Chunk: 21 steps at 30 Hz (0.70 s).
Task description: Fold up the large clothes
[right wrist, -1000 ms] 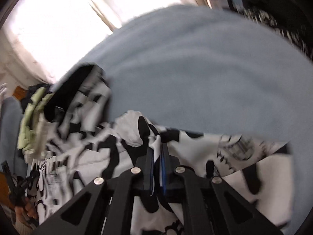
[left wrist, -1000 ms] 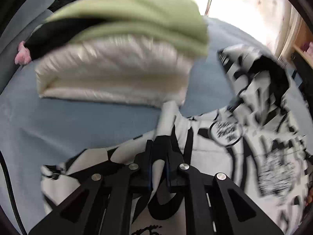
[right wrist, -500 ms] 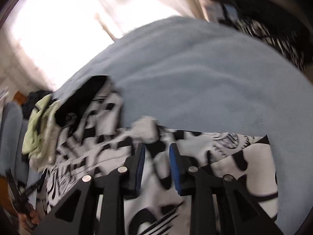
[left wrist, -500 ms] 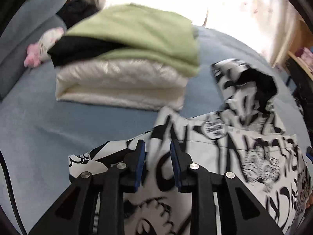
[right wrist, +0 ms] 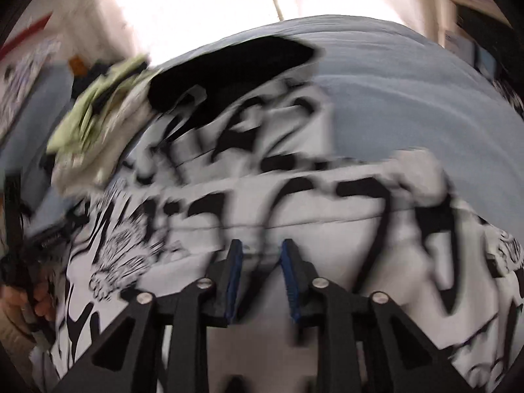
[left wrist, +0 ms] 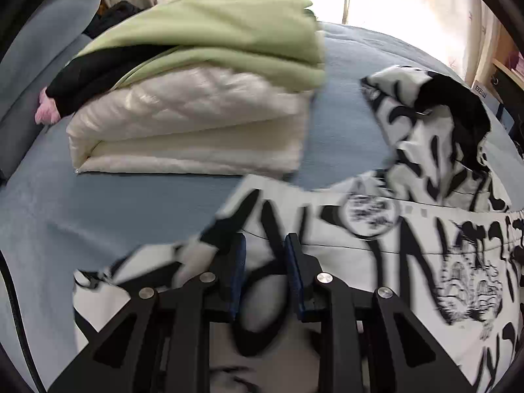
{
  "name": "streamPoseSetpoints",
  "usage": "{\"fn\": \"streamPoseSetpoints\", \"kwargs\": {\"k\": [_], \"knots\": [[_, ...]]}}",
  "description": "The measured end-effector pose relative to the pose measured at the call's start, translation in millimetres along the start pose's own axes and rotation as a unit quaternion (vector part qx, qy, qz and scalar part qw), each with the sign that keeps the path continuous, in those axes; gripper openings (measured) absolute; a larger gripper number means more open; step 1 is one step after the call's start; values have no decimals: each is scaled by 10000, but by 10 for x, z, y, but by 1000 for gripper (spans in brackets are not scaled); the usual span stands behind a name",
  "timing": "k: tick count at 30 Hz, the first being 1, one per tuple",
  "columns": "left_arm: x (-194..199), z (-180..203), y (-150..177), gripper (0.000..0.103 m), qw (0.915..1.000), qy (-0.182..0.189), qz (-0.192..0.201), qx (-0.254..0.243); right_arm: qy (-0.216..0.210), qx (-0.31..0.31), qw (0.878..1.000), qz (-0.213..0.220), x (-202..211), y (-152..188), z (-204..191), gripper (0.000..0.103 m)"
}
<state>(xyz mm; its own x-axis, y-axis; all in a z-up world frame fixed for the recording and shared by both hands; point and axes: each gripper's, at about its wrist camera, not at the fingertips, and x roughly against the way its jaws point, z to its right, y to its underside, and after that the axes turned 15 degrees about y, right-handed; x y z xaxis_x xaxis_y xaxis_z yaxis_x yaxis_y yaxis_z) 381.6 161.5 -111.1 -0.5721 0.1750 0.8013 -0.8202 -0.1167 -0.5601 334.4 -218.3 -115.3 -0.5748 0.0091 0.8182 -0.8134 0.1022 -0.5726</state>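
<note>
The black-and-white graffiti-print hooded jacket (left wrist: 409,229) is spread flat over the pale blue fleece bed cover (left wrist: 114,203), its black-lined hood (left wrist: 458,114) turned up at the far end. The left gripper (left wrist: 263,249) is angled steeply down over the jacket's near edge; a clear gap is seen between its blue-padded jaws, and no cloth is pinched, the print simply lying beneath them. The right gripper (right wrist: 260,250) is likewise tilted down over the jacket's middle (right wrist: 294,196); its jaws are closing, yet nothing is caught between the pads. At the left edge of the right wrist view a hand (right wrist: 23,304) is seen around the black frame of the other tool.

A second ago a fold of the jacket was clamped in each gripper with the jaws shut; both folds have since been released. The right gripper has been swept sideways, as the heavy blur in its view attests, so that more of the print and the hood now fills that view.

Beyond the jacket, a folded pile is stacked on the cover: a cream quilted glossy garment (left wrist: 196,131) at the bottom, a black piece (left wrist: 91,72) between, and a soft light green garment (left wrist: 213,32) on top.
</note>
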Motion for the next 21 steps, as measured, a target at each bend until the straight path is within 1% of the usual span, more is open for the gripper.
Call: {"fn": "streamPoseSetpoints", "kwargs": {"k": [1,2,3,4,5,6,7,9,10,13,16,17,19,21], "knots": [[11,-94,-4,24,10000,-36,-23,9,41,-235,9997,1,3,-24,229,16],[22,-142,-6,24,10000,-42,-36,8,295,-358,9989,-4,1,-30,364,16],[50,-200,-6,24,10000,-23,-51,36,711,-520,9961,-16,3,-32,587,16],[94,-252,-6,23,9999,47,-71,104,908,-759,9930,-39,14,-25,839,16],[126,-277,-5,23,9998,47,-81,150,798,-980,9920,-55,31,-12,1018,15],[171,-302,-4,23,9997,-63,-91,210,685,-1297,9891,-103,76,17,1233,20],[201,-320,-8,23,9996,-102,-106,260,784,-1580,9842,-164,132,46,1395,27],[346,-339,24,23,9993,18,-101,357,731,-1834,9801,-204,241,94,1529,28],[433,-327,43,24,9993,77,-62,352,663,-1859,9801,-190,324,124,1545,28],[802,-256,204,23,9993,283,164,187,429,-1551,9870,-29,637,242,1331,28],[1114,-198,484,23,9984,503,241,126,-43,-1264,9920,42,862,415,983,28],[1184,-207,566,23,9981,561,217,154,-157,-1156,9932,4,925,487,823,28],[1184,-192,752,23,9977,629,102,211,-339,-902,9953,-104,973,637,547,28],[1187,-268,961,23,9984,509,-58,236,-443,-636,9967,-226,974,785,316,28]]}}
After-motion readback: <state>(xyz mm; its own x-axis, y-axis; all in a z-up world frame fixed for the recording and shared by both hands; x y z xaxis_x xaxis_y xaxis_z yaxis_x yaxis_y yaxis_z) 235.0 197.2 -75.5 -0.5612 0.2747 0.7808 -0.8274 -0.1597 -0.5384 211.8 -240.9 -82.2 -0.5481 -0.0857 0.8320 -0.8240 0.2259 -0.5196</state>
